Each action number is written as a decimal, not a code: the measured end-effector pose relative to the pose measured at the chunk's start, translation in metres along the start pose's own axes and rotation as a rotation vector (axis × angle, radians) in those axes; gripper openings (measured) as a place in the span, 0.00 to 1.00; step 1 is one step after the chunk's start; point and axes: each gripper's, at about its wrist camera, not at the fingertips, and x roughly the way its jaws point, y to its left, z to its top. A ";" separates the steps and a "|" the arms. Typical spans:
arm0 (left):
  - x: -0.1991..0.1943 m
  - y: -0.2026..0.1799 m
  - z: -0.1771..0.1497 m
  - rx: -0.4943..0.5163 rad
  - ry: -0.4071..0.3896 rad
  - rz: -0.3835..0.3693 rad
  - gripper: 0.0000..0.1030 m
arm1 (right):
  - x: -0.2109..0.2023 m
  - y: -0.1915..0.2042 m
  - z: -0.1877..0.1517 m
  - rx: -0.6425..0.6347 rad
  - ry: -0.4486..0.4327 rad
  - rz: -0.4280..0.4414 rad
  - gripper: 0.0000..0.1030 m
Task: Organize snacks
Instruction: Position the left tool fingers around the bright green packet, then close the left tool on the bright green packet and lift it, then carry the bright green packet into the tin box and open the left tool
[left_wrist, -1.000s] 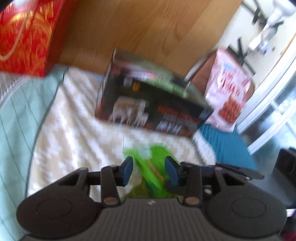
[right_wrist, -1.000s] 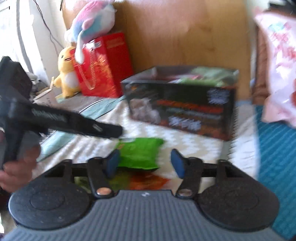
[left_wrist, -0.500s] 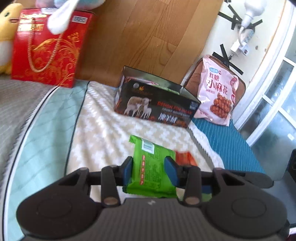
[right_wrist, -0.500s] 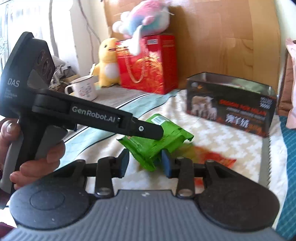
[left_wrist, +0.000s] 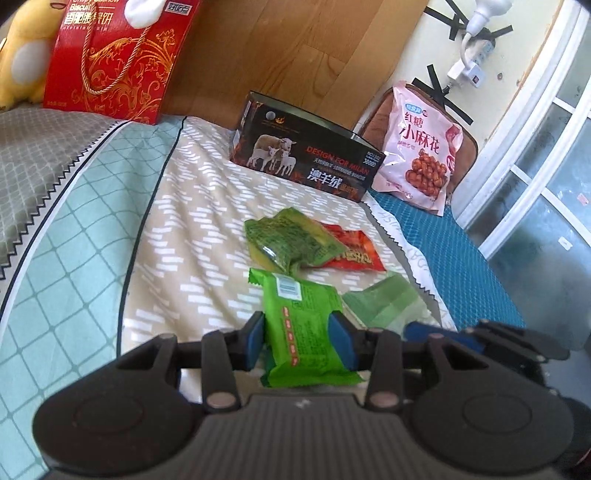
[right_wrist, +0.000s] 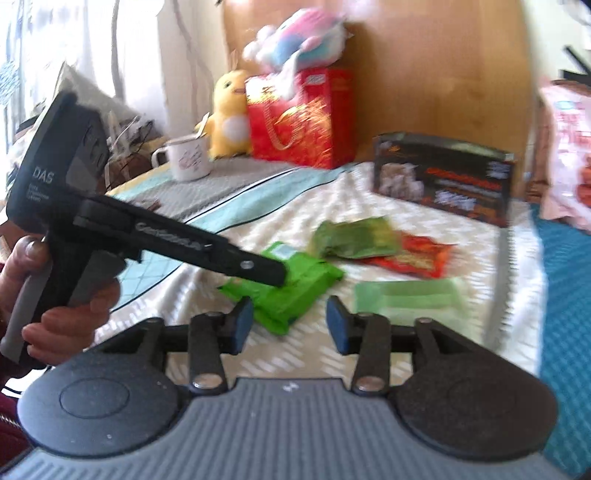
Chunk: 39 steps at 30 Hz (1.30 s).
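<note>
Right claw (right_wrist: 290, 321) now off green packet (left_wrist: 303, 325); black box (left_wrist: 306, 155) contents unseen.

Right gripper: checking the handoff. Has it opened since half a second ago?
Yes. The right gripper has spread its fingers off the green packet, which the left gripper holds.

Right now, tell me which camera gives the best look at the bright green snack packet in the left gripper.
The left wrist view: the bright green snack packet sits sharp and close between the left gripper pads, barcode and red print visible. The right wrist view shows it from the side, blurred and partly hidden behind the left gripper's finger.
</note>
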 end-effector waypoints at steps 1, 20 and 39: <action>0.001 -0.002 -0.001 0.004 0.005 0.004 0.37 | -0.003 -0.003 -0.001 0.010 -0.005 -0.008 0.50; -0.014 -0.001 -0.008 -0.019 0.022 0.020 0.43 | 0.014 0.013 -0.011 -0.049 0.068 0.014 0.54; 0.063 -0.059 0.191 0.216 -0.170 -0.022 0.28 | 0.077 -0.088 0.128 -0.143 -0.192 -0.137 0.29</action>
